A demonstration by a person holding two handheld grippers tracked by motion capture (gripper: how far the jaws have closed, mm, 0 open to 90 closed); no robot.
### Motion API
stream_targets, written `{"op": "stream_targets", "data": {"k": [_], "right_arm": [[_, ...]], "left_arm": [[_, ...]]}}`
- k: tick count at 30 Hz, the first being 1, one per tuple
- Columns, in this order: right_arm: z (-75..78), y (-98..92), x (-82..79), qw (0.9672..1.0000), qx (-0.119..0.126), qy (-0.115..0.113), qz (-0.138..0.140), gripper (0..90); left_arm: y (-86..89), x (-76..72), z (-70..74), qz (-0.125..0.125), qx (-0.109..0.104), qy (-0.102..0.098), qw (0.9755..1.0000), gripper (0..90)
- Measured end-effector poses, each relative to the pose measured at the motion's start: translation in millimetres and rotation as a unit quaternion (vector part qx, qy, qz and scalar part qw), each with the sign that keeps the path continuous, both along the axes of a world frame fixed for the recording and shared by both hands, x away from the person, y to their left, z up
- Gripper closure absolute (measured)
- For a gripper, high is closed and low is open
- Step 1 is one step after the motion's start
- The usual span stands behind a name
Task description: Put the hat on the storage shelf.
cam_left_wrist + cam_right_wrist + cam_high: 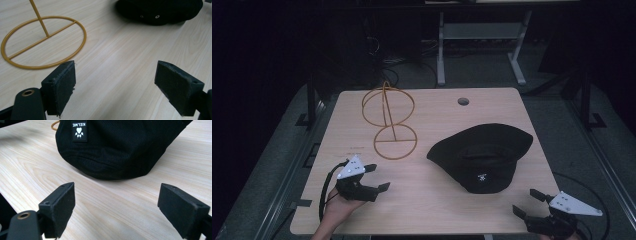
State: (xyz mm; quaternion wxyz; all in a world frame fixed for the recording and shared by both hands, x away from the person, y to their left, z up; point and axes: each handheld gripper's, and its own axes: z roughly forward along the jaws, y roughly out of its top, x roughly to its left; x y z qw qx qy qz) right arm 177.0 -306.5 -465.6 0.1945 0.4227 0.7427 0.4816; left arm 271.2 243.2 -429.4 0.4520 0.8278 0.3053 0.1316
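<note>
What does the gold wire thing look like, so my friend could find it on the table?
Start at the wooden table and look at its far left part, across from the black hat. The wire stand sits there: a flat gold ring with a bar across it, a thin post rising from the middle, and hoops on top. It is the one gold, see-through thing; the hat is dark and solid.

On the worktop (pixel 432 200) the stand (pixel 389 120) is left of the cap (pixel 482 152), each hand-held gripper nearer the front edge

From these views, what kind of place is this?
Likely a lab data-collection station: a bare wooden table holding only a black hat and gold wire hat stand, dark surroundings, metal frame legs and cables behind.
</note>
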Motion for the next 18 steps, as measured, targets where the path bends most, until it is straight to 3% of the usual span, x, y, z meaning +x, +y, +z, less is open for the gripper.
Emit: {"op": "stream_targets", "data": {"k": [3, 7, 18], "right_arm": [[-1.0, -1.2, 0.5, 1.0, 0.006, 0.003, 0.001, 14.0], [-0.4, -0.5, 0.7, 1.0, 0.005, 0.004, 0.007, 14.0], [2.8, 5.9, -0.2, 0.9999, 0.004, 0.003, 0.011, 14.0]], "left_arm": [[-2.1, -0.1, -0.9, -0.002, -0.005, 0.007, 1.0, 16.6], [-7.0, -1.0, -2.5, -0.011, 0.004, 0.009, 0.9999, 16.6], [-17.7, -4.4, 2.5, -0.032, 0.002, 0.001, 0.9995, 16.6]]}}
